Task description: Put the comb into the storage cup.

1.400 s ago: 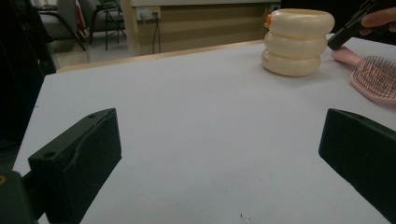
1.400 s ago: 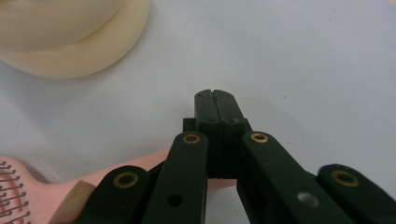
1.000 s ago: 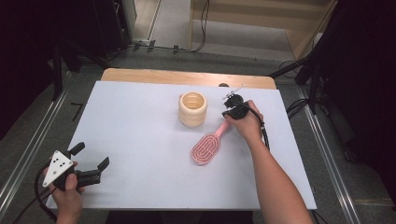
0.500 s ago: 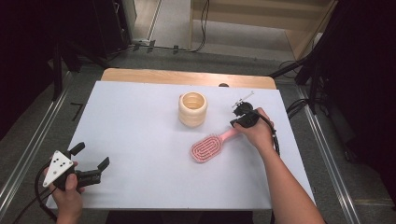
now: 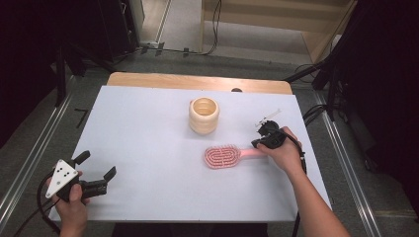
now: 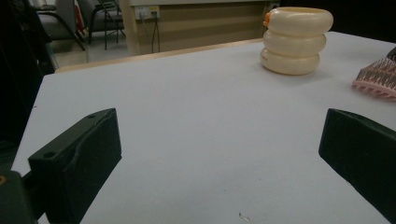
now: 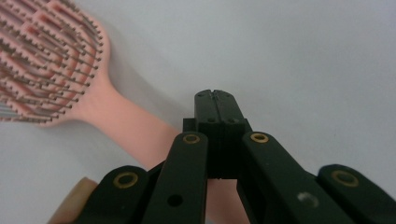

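While jaws meet, right hand-held gripper point(image 7: 215, 100) | over hairbrush point(image 5: 222, 156) handle

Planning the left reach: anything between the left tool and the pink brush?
Nothing: bare white tabletop between left tool and pink brush, per the high view.

The right gripper point(image 5: 260, 141) has slid rightward — swinging the pink hairbrush point(image 5: 223, 156) from diagonal to level.

**No readable text in the scene**

No word, label, brand or number can be read on any object. The grey plate point(image 5: 61, 176) on the left gripper point(image 5: 94, 175) carries only some black dots, which are not letters or digits.
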`<state>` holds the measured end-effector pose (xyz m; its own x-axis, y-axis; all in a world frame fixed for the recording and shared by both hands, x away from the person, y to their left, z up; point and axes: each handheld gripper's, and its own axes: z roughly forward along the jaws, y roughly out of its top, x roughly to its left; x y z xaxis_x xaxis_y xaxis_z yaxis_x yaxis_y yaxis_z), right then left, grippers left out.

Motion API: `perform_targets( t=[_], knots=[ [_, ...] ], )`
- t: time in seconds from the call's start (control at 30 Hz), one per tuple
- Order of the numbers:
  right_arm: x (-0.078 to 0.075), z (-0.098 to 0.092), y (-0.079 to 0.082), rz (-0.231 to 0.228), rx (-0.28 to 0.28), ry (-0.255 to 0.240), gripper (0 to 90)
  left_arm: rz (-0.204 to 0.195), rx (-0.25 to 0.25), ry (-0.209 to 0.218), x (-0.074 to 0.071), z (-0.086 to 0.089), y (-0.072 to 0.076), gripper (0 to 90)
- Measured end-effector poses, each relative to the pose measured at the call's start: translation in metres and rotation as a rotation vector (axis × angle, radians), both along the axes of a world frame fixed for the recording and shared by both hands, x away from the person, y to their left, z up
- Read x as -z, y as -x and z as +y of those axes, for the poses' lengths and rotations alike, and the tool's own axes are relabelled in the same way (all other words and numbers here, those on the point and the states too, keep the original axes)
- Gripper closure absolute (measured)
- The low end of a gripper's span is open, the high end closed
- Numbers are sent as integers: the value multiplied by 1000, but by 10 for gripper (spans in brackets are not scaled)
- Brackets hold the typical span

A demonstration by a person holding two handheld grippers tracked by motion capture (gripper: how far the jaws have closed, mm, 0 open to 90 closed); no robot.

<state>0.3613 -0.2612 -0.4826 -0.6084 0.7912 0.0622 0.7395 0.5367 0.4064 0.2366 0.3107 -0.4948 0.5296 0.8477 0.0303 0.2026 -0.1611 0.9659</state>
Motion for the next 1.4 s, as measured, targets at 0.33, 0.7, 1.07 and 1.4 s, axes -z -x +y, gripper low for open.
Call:
perform_targets(
  t=[0.33, 0.7, 1.07, 1.4],
  knots=[
    [1, -6, 23, 27, -54, 3, 881, -1, -3, -1, 0, 0, 0, 0],
    [-18, -12, 35, -75, -203, -49, 514, -2, -4, -3, 0, -1, 0, 0],
    [-19, 11, 37, -31, -347, 32, 0, -1, -3, -3, 0, -1, 0, 0],
    [-3, 27, 34, 23, -427, 87, 129, -2, -1, -3, 0, -1, 0, 0]
  ],
)
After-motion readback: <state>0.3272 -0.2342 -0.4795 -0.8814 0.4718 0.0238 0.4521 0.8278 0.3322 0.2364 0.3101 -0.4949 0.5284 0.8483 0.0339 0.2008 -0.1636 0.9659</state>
